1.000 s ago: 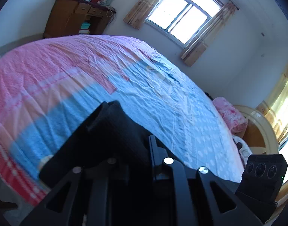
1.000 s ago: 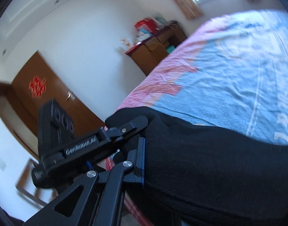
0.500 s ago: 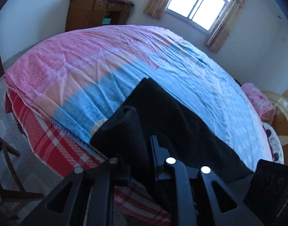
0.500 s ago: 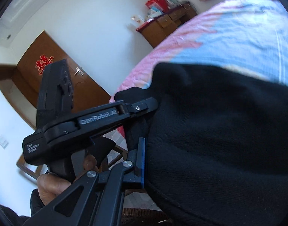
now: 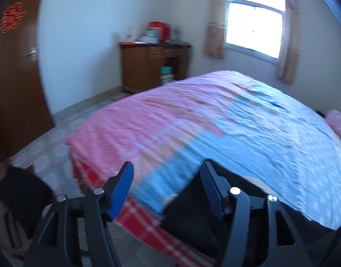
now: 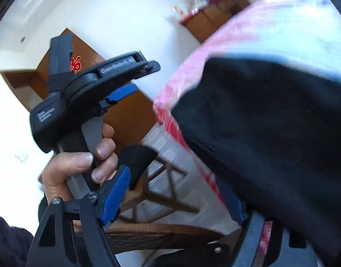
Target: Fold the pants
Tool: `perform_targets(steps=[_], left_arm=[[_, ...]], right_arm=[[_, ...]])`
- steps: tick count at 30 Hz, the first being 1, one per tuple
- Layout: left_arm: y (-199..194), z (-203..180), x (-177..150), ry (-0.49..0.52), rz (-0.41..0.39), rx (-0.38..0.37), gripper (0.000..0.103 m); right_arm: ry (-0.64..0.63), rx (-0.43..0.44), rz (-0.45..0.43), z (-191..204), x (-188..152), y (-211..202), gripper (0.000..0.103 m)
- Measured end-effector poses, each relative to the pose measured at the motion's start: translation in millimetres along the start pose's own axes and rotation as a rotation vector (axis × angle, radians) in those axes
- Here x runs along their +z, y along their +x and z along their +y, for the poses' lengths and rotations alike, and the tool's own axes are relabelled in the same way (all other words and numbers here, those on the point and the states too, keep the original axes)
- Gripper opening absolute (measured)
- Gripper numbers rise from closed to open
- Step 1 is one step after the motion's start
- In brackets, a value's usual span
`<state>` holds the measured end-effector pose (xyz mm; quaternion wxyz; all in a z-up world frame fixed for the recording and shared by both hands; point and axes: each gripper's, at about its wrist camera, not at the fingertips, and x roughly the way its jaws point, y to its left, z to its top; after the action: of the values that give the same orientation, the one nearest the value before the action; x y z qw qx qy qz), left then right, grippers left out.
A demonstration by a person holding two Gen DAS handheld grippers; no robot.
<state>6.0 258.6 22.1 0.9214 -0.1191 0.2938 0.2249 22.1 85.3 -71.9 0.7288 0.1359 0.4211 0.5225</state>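
While both sets of jaws have just been opening, the left gripper (image 5: 166,187) is standing well apart with nothing pinched, the black pants (image 5: 192,218) lying just beside its right finger at the near edge of the bed (image 5: 192,115). The right gripper (image 6: 177,195) is likewise gaping wide and gripping nothing, the pants (image 6: 270,138) draping over the bed's corner against its right finger. The left hand (image 6: 81,169) is holding the other gripper's handle. Farther off, a wooden desk (image 5: 152,66) is standing by the window (image 5: 255,26).
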Motion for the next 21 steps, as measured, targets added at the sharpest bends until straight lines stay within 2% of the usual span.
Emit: perform_targets(steps=[2,4,7,9,11,12,14,16,18,20,21], left_arm=[[5.7,-14.1,-5.1,0.031,0.023,-0.047,0.065],[10.8,-29.2,-12.3,0.066,0.044,-0.115,0.065],[5.8,-42.5,-12.0,0.095,0.016,-0.136,0.065],[2.6,-49.8,-9.6,0.103,0.012,-0.157,0.065],[2.5,-55.4,-9.0,0.113,0.009,-0.158,0.068],[6.7,-55.4,-10.9,0.117,0.013,-0.147,0.071],[19.6,-54.0,-16.7,0.108,0.047,-0.122,0.072],[41.3,-46.5,-28.5,0.072,0.121,-0.117,0.072],[58.5,-41.8,-41.9,0.055,0.181,-0.111,0.072],[54.6,-46.7,-46.5,0.107,0.138,-0.080,0.072],[55.1,-51.3,-47.9,0.135,0.143,-0.062,0.073]], right_arm=[[0.005,-0.002,-0.130,-2.2,8.1,-39.9,0.080],[0.096,-0.009,-0.289,-26.4,24.4,-92.2,0.080],[0.235,-0.002,-0.379,-70.2,47.5,-147.3,0.080],[0.329,0.028,-0.417,-90.6,47.4,-171.1,0.080],[0.371,0.034,-0.402,-104.7,47.8,-188.1,0.080],[0.355,0.005,-0.394,-105.9,46.6,-197.0,0.080],[0.311,-0.091,-0.404,-105.9,39.8,-221.9,0.080],[0.301,-0.242,-0.417,-104.8,20.5,-253.2,0.079],[0.337,-0.361,-0.482,-107.8,-3.9,-294.1,0.079],[0.402,-0.486,-0.585,-114.8,-33.9,-349.4,0.079],[0.439,-0.543,-0.642,-116.6,-51.9,-377.4,0.079]])
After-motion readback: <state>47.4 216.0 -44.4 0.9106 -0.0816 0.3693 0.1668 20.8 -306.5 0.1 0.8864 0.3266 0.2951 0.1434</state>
